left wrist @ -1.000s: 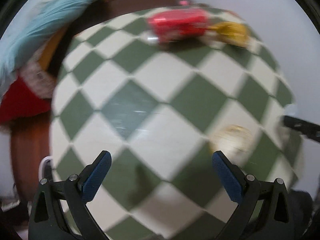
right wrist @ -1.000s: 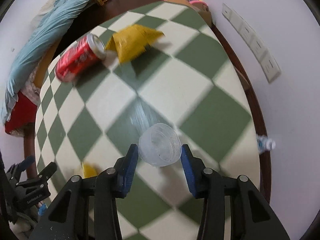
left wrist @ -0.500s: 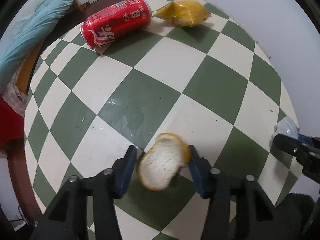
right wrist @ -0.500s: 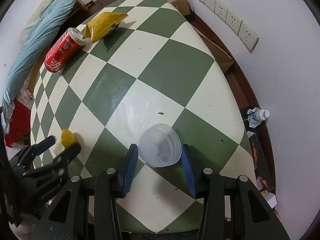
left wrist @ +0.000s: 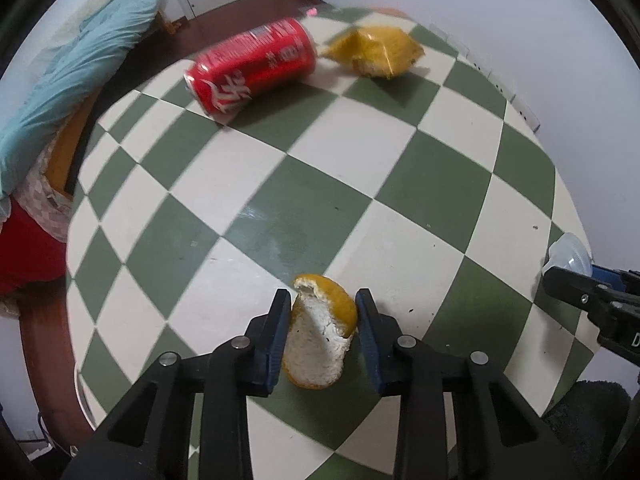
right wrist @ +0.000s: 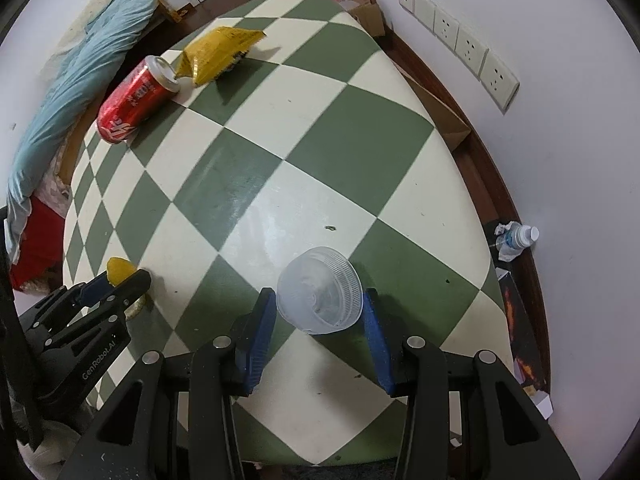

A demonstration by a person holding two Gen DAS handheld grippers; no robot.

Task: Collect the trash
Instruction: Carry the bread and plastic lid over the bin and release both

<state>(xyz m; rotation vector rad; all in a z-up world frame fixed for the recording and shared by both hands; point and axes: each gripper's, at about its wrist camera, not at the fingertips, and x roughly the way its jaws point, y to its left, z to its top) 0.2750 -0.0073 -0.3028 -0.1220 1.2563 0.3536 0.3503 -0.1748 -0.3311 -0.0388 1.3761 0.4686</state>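
The checkered tabletop [right wrist: 360, 152] runs wide and bare through its middle, its right edge falling off toward the wall. At the far end lie a red cola can [left wrist: 252, 70] on its side and, just beside it, a yellow snack bag [left wrist: 376, 54], both well apart from either gripper. The right gripper [right wrist: 316, 314] has its jaws clamped on a clear plastic cup [right wrist: 320, 296]. The left gripper [left wrist: 322, 320] pinches an orange peel [left wrist: 320, 336], long axis running along the jaws, and looks nearer the can.
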